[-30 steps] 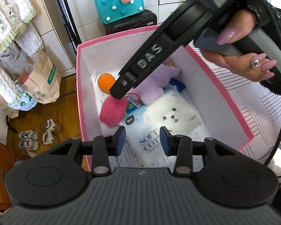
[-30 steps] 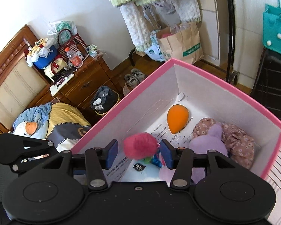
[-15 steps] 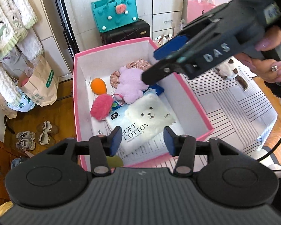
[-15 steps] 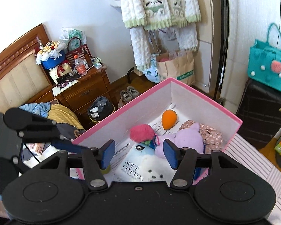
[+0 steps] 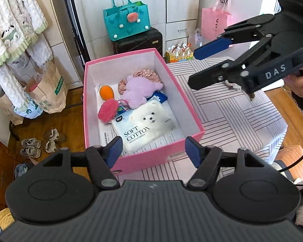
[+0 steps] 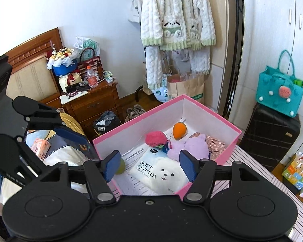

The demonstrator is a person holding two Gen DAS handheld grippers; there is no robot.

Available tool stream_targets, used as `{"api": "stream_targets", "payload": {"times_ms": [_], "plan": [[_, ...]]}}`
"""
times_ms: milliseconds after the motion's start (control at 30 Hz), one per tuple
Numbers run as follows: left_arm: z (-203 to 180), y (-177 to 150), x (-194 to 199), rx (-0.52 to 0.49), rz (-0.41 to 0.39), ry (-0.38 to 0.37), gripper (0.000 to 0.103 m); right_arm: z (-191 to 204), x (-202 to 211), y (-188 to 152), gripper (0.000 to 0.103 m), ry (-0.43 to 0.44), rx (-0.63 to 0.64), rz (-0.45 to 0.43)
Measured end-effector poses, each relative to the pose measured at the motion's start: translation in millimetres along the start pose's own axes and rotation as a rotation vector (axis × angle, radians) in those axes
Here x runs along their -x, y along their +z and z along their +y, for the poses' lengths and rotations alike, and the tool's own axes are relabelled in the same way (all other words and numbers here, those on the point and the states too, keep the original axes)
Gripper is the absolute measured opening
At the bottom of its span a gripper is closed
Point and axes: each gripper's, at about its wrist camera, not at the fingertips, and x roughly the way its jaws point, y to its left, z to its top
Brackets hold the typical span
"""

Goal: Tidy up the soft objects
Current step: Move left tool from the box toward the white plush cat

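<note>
A pink box (image 5: 192,113) (image 6: 228,125) stands on a striped table. Inside lie a pink pom-pom (image 5: 108,111) (image 6: 156,138), an orange sponge egg (image 5: 106,92) (image 6: 179,130), a purple plush (image 5: 139,92) (image 6: 189,148), a floral cloth (image 5: 140,74), a white "SOFT COTTON" pack (image 5: 147,127) (image 6: 161,172) and a yellow-green ball (image 6: 120,166). My left gripper (image 5: 153,151) is open and empty above the box's near edge. My right gripper (image 6: 148,166) is open and empty, raised above the box; it also shows in the left wrist view (image 5: 196,66).
The striped tablecloth (image 5: 232,117) extends right of the box. A teal bag (image 5: 125,23) sits on a black suitcase (image 5: 139,42) behind. A paper bag (image 5: 48,90) and shoes (image 5: 40,143) lie on the floor to the left. A nightstand (image 6: 93,102) and a bed (image 6: 56,153) stand beyond.
The right gripper let go of the pink pom-pom in the box, opened and lifted away. Both grippers pulled back and up from the box and opened wider.
</note>
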Motion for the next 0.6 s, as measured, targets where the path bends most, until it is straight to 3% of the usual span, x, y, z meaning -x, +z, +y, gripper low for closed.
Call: {"api": "stream_targets", "payload": {"times_ms": [333, 600], "plan": [[-28.0, -18.4, 26.8, -0.007, -0.045, -0.011, 0.076, 17.7, 44.8, -29.6, 0.072, -0.039, 0.021, -0.037], [-54.6, -40.8, 37.3, -0.019, -0.070, -0.032, 0.077, 27.4, 81.6, -71.8, 0.079, -0.079, 0.011, -0.069]]}}
